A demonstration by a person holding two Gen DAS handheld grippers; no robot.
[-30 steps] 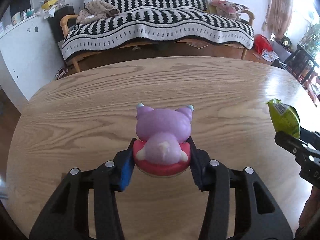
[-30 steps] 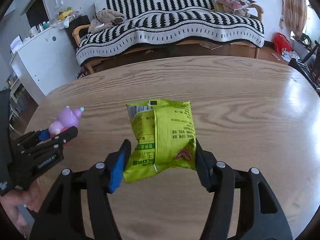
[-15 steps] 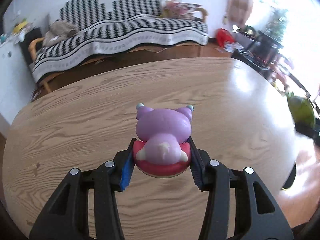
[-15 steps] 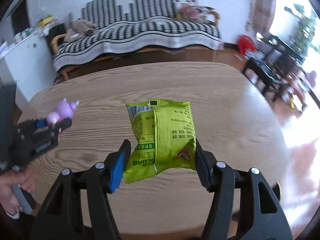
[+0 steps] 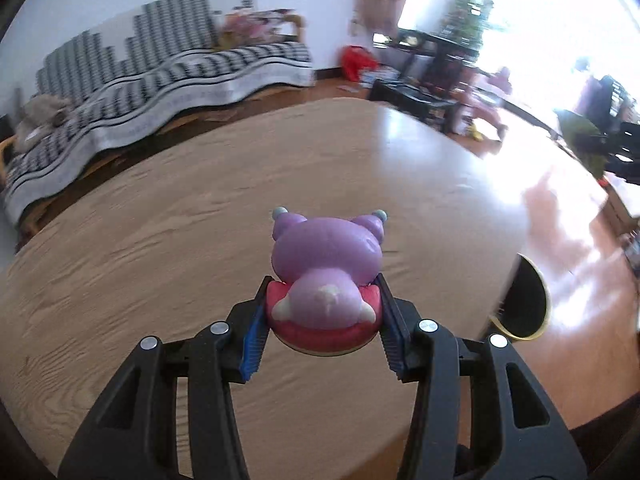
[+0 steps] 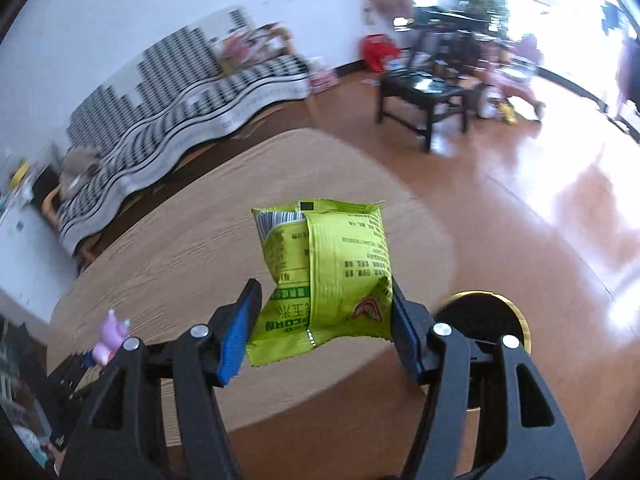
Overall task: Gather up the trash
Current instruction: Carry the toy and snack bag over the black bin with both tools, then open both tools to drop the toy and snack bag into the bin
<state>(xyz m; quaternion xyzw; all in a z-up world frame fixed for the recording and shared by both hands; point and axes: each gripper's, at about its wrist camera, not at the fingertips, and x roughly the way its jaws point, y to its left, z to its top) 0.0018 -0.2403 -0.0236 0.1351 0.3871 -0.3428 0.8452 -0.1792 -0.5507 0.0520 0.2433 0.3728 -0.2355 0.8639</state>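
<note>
The left claw (image 5: 324,320) is clenched on a purple toy (image 5: 326,276) with a pink base, its blue pads (image 5: 253,338) pressing the base from both sides, the toy's head pointing away from the claw. Toy and claw hang above the round wooden bench (image 5: 180,248), whose far edge curves ahead of the claw. To the claw's right, past the bench edge and lower down, stands a black bin (image 5: 528,300) with a gold rim.

The right claw (image 6: 324,322) grips a green snack bag (image 6: 328,268), its pads (image 6: 236,334) squeezing the lower part of the bag, which stands upright with its sealed top edge farthest from the claw. The bag is held over the bench's (image 6: 180,248) edge; just right of the claw and below it sits the bin (image 6: 480,312), its dark mouth partly hidden by the right finger. At the claw's lower left the toy (image 6: 112,334) shows small in the other claw (image 6: 90,358).

Beyond both claws a sofa (image 5: 152,76) draped in a black-and-white striped throw lines the far wall, and a dark low table (image 6: 424,92) stands on the glossy floor (image 6: 560,200) to the right, all blurred.
</note>
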